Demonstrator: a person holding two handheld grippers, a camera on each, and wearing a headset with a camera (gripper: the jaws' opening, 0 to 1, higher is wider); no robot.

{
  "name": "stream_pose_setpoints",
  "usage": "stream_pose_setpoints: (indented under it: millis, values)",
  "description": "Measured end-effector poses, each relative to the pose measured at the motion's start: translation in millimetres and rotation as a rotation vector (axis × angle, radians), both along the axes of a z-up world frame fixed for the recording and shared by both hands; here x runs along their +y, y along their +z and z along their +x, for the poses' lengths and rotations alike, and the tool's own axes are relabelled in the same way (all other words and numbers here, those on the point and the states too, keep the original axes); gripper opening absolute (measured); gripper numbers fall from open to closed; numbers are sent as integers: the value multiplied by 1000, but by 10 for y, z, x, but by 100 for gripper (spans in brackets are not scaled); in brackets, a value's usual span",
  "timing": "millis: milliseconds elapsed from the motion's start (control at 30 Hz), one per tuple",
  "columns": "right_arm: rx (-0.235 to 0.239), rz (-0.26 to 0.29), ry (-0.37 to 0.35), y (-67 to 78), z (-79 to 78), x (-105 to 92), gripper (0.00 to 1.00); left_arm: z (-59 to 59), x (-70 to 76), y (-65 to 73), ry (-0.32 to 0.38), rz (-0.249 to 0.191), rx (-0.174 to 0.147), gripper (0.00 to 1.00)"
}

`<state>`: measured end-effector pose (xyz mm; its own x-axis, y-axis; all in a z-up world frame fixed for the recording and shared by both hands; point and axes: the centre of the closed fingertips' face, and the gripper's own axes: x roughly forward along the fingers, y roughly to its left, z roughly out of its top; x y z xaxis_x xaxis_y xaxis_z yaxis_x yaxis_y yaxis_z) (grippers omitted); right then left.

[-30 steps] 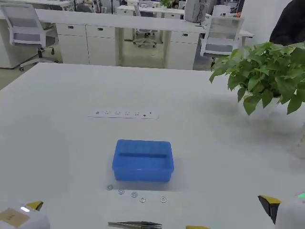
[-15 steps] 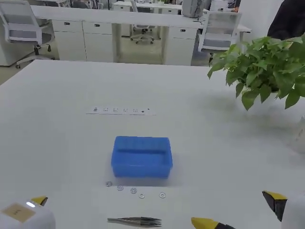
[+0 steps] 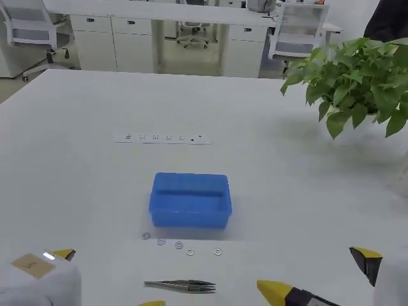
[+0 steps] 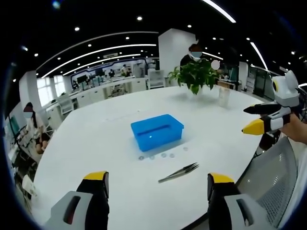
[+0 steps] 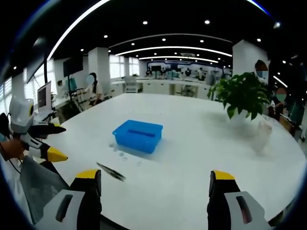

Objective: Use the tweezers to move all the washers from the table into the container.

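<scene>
Find the tweezers (image 3: 180, 285) flat on the table (image 3: 76, 159), long axis crosswise to the person, just nearer than the washers (image 3: 179, 245) strung in front of the blue container (image 3: 190, 200). Note the left gripper (image 4: 157, 177) gaping and empty, facing them almost squarely; reckon the right gripper (image 5: 155, 174), equally agape, farther, with them off toward its left jaw.

Open-plan office. White counter (image 3: 287, 191); leafy green plant (image 3: 357, 76) far right. Beyond it: white desks with drawer units (image 3: 127, 51), grey-backed chairs (image 3: 293, 35). Dark ceiling, curved light strips (image 5: 168, 48), round spotlights.
</scene>
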<state>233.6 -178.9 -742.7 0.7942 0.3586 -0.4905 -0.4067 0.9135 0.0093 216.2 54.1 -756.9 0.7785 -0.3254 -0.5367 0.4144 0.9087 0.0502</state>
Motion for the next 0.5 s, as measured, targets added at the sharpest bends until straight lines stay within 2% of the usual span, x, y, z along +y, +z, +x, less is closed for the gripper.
stream_pose_setpoints:
  millis: [67, 167, 300, 367, 500]
  values:
    - [4, 0, -1, -10, 4, 0, 92, 2, -32, -25, -21, -6, 10, 82]
    - [9, -1, 1, -26, 7, 0, 91, -9, -149, -51, -121, -6, 20, 72]
    - [21, -6, 4, -60, 5, -10, 90, 45, -178, -84, -169, 14, 24, 56]
    - [21, -10, 4, -61, 6, -13, 90, 62, -213, -116, -207, 12, 45, 54]
    - [20, -15, 4, -55, 5, -20, 90, 79, -294, -195, -319, 37, 89, 47]
